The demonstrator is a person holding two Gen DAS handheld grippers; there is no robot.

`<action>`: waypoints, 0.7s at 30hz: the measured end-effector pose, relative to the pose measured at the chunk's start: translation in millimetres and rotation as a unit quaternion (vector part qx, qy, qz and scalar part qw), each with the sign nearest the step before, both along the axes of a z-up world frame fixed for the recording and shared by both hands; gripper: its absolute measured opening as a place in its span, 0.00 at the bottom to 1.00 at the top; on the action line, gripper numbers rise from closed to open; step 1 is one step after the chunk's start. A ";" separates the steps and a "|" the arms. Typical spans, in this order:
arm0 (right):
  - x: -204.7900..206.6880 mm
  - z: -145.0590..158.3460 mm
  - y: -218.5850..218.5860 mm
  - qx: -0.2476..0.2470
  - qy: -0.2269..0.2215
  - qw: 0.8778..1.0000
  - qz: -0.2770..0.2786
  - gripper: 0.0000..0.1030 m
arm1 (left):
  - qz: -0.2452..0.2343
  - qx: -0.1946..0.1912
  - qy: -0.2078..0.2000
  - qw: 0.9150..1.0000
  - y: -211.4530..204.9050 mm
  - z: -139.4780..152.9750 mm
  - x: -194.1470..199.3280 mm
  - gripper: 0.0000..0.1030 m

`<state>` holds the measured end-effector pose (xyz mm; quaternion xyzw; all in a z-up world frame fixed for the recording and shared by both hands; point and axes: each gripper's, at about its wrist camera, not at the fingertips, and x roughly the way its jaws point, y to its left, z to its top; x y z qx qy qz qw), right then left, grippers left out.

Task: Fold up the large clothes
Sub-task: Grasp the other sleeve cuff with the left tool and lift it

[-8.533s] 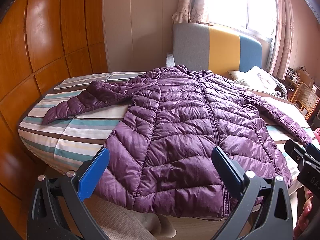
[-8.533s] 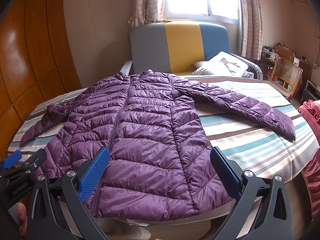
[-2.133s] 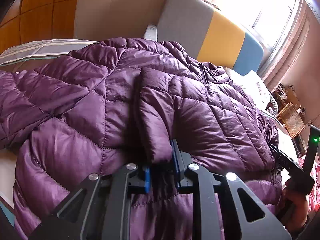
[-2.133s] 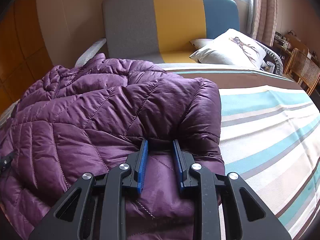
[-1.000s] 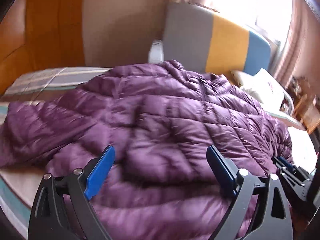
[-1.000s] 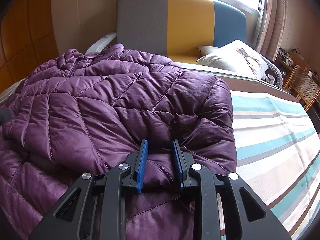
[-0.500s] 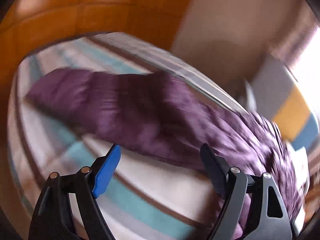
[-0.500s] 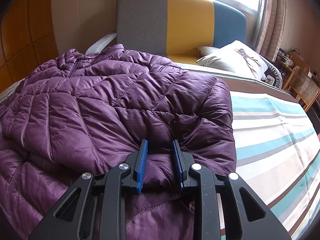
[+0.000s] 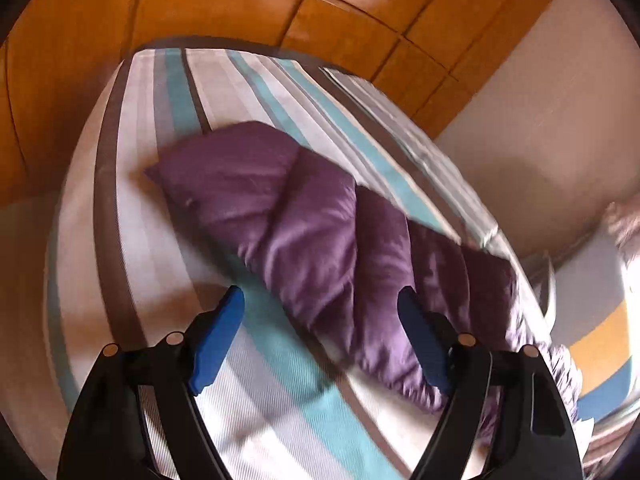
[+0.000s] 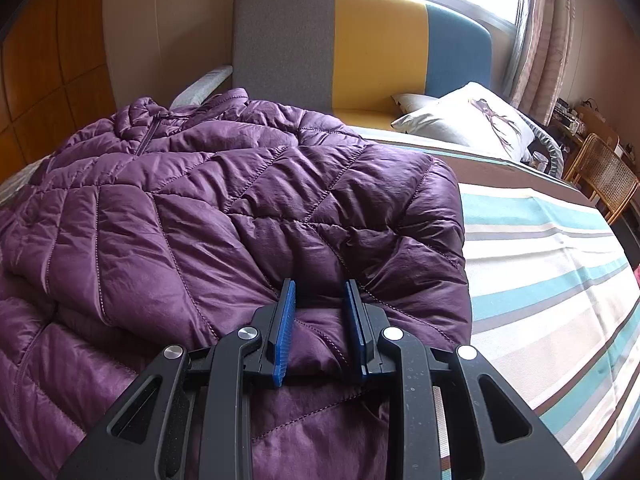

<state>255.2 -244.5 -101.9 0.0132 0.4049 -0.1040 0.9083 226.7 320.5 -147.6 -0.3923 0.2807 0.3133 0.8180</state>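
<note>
A purple quilted puffer jacket (image 10: 200,208) lies on the striped bed, its right side folded over the body. My right gripper (image 10: 320,300) is shut on a fold of the jacket near the folded edge. In the left wrist view the jacket's left sleeve (image 9: 304,232) stretches out flat across the bedsheet, cuff toward the bed's corner. My left gripper (image 9: 320,308) is open and empty, hovering just above the sleeve's near side, with its right finger (image 9: 420,340) over the sleeve.
The striped bedsheet (image 10: 540,272) spreads right of the jacket. A grey, yellow and blue headboard (image 10: 360,48) and a white pillow (image 10: 468,120) are at the back. A wicker chair (image 10: 604,176) stands far right. Wooden wall panels (image 9: 200,8) border the bed's left side.
My left gripper let go of the jacket, opened and swung left to the outstretched sleeve. My right gripper stays shut on the folded jacket, hardly moved.
</note>
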 end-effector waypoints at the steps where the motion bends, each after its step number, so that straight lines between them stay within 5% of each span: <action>1: -0.1 -0.3 -0.1 -0.001 0.000 1.000 0.000 0.24 | 0.007 -0.005 -0.010 1.000 5.6 -2.0 -1.9 0.75; 5: -0.2 -0.4 -0.2 -0.001 0.000 1.000 0.000 0.24 | 0.035 -0.042 -0.051 0.997 20.2 -7.3 -3.4 0.65; 12: -0.3 -0.5 -0.1 0.000 0.000 1.000 0.000 0.24 | 0.044 -0.055 -0.037 0.997 40.3 -18.5 12.6 0.13; 15: -0.3 -0.6 0.3 0.000 0.000 1.000 0.000 0.24 | 0.037 -0.016 -0.037 0.998 32.0 -8.5 15.3 0.07; 21: -0.2 -0.6 -0.3 0.001 -0.001 1.000 -0.001 0.24 | -0.011 0.138 -0.038 0.990 -28.9 34.3 28.8 0.06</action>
